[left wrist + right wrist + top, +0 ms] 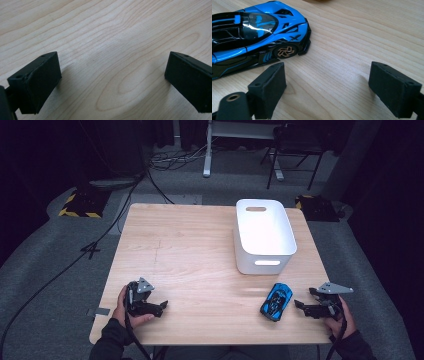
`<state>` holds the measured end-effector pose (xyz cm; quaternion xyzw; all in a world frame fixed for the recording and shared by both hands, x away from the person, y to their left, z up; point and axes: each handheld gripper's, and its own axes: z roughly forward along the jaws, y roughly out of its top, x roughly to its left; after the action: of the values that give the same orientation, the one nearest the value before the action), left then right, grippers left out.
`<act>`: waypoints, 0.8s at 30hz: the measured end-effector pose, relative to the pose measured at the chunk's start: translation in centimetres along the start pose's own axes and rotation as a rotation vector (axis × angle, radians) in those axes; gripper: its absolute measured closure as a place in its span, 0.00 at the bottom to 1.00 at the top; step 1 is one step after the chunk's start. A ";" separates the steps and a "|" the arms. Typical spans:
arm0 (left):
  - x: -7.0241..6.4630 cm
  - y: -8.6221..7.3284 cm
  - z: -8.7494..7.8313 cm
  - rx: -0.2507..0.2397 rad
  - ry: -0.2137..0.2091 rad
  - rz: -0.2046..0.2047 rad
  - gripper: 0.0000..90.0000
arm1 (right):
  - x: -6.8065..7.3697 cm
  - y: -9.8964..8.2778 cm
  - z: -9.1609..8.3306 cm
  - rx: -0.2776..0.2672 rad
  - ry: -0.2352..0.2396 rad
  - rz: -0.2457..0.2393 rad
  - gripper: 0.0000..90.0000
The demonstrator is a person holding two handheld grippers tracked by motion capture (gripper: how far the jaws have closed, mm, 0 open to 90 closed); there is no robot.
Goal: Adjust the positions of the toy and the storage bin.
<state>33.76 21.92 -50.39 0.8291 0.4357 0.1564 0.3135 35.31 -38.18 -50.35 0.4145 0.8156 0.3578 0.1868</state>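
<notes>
Both grippers wide apart, blue toy car waiting.
The blue toy car (276,301) sits on the surface (200,250), just in front of the white bin (264,236); right gripper (299,305) hovers beside the car, jaws apart and empty, left gripper (162,306) well away, jaws spread too.

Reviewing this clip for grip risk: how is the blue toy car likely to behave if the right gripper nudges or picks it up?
The blue toy car stands on its wheels on the bare table, so a nudge along its length would probably roll it. Its glossy, curved body may slip between the pads. It looks rigid and small, so likely light. The right gripper is open beside it, not touching.
</notes>
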 end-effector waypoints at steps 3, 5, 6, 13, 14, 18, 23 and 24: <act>-0.4 0.3 0.2 0.001 -0.008 0.008 0.01 | 0.0 0.0 0.0 0.000 0.000 0.000 0.16; -0.7 0.5 0.4 0.003 -0.024 0.015 0.01 | 0.0 0.0 0.0 0.000 0.000 0.000 0.16; -0.9 0.6 0.4 0.005 -0.021 0.023 0.01 | 0.0 0.0 0.0 0.000 0.000 0.000 0.16; -2.5 2.1 1.5 0.014 -0.076 0.096 0.03 | 0.0 0.0 0.0 0.000 -0.001 0.002 0.16; -2.7 2.4 1.6 0.009 -0.089 0.102 0.07 | 0.0 0.0 0.0 0.000 0.000 0.002 0.16; -3.5 3.6 2.0 -0.002 -0.111 0.132 0.19 | 0.0 0.0 0.0 0.002 0.000 0.002 0.16; -4.7 5.4 2.2 -0.018 -0.135 0.175 0.18 | 0.1 0.0 0.0 0.001 0.004 0.000 0.16; -4.9 5.7 2.1 -0.022 -0.139 0.187 0.19 | 0.1 0.0 0.0 0.001 0.004 -0.001 0.16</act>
<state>35.65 14.65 -48.18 0.8713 0.3320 0.1319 0.3363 35.32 -38.11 -50.33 0.4134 0.8164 0.3583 0.1851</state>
